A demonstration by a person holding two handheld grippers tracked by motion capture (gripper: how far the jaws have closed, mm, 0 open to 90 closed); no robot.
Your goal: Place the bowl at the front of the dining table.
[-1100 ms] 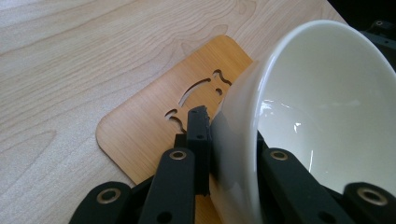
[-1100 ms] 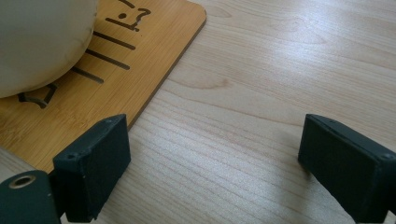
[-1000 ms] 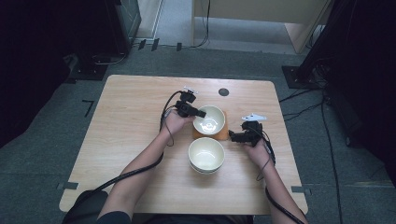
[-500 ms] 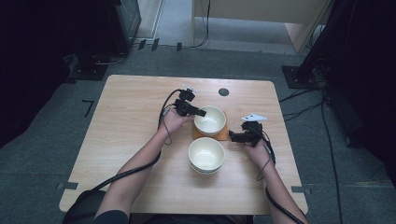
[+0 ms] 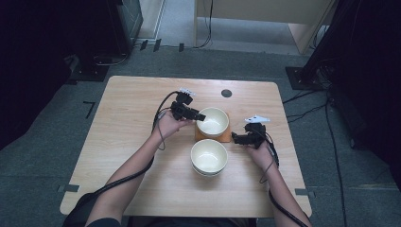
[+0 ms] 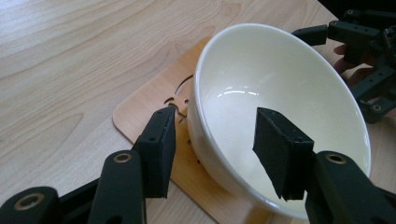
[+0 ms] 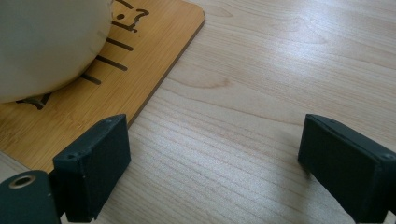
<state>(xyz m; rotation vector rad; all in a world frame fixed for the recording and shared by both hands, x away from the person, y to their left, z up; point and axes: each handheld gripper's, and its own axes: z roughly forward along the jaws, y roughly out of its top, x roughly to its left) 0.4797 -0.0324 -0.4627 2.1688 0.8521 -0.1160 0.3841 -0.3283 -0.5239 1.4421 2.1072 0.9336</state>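
Observation:
A white bowl (image 5: 213,121) stands on a thin wooden board (image 5: 226,137) at the table's middle. My left gripper (image 5: 200,116) is open at the bowl's left rim. In the left gripper view its jaws straddle the rim of the bowl (image 6: 289,88), one pad (image 6: 159,151) outside the wall and the other inside, neither pressing on it. My right gripper (image 5: 235,139) is open and low beside the board's right edge. Between its jaws (image 7: 215,158) lies bare table, with the board's corner (image 7: 154,46) and the bowl's side (image 7: 46,42) to the left.
A second white bowl (image 5: 208,156) sits on the table just in front of the board. A small dark round disc (image 5: 226,93) lies near the far edge. The wooden table (image 5: 123,142) has free room at left and front.

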